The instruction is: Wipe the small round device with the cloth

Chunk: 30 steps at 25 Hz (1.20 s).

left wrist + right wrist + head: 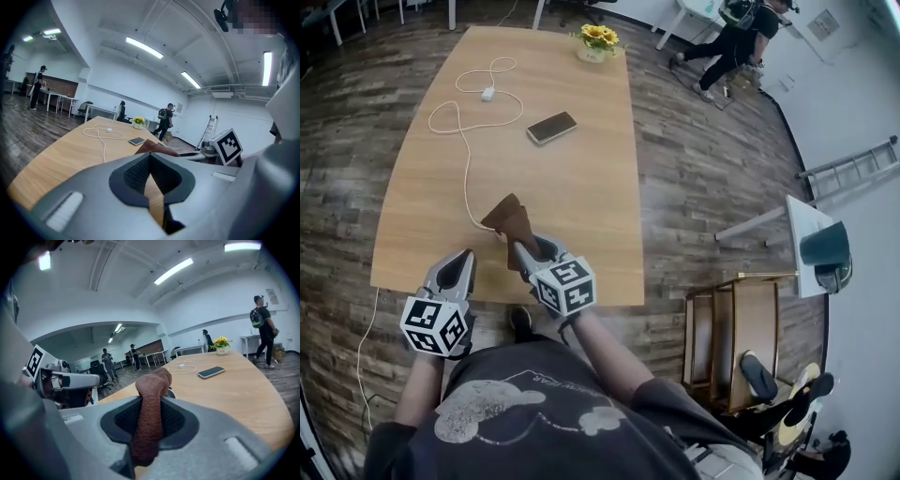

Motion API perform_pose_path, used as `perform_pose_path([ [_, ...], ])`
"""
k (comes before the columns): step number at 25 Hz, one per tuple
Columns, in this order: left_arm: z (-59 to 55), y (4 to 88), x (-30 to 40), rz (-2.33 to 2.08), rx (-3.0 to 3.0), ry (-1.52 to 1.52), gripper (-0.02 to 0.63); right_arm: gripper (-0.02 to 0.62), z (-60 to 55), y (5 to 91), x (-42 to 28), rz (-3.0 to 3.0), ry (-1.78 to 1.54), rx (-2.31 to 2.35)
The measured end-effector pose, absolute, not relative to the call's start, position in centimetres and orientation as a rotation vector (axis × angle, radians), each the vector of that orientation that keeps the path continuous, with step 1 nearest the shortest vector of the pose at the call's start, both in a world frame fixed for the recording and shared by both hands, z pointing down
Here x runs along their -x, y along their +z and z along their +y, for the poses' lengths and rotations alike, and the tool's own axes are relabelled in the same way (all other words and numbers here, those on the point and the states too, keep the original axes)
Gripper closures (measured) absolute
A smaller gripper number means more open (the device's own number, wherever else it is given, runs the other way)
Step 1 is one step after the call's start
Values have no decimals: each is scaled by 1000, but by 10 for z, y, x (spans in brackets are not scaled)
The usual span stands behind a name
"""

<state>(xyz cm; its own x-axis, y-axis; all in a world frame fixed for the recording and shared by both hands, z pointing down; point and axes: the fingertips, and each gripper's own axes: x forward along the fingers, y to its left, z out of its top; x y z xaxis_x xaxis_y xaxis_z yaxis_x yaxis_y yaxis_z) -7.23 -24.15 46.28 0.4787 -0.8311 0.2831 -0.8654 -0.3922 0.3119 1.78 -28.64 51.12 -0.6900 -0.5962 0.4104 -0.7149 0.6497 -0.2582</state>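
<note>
The right gripper (521, 249) is clamped on the brown cloth (508, 217), bunched low over the wooden table (581, 187) at lower centre of the head view. A white cable (466, 178) runs up to the cloth's edge. The left gripper (465, 261) sits lower left, jaws together on nothing. The round device cannot be made out.

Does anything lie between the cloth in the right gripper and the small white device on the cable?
Nothing blocks it. From the cloth, clamped in the right gripper, to the small white device there is bare table crossed only by the loops of white cable. The phone lies right of that line.
</note>
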Motion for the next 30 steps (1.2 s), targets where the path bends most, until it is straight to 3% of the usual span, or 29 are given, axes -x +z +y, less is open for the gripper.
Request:
perform_pose_path([
  [6, -265, 472, 72, -1450, -2260, 136, 588, 518, -305, 526, -14, -2551, 565, -956],
  [21, -308, 491, 65, -1385, -2258, 178, 588, 518, -327, 551, -96, -2404, 747, -1233],
  [30, -321, 487, 75, -1341, -2279, 164, 588, 518, -288, 499, -33, -2615, 289, -901],
])
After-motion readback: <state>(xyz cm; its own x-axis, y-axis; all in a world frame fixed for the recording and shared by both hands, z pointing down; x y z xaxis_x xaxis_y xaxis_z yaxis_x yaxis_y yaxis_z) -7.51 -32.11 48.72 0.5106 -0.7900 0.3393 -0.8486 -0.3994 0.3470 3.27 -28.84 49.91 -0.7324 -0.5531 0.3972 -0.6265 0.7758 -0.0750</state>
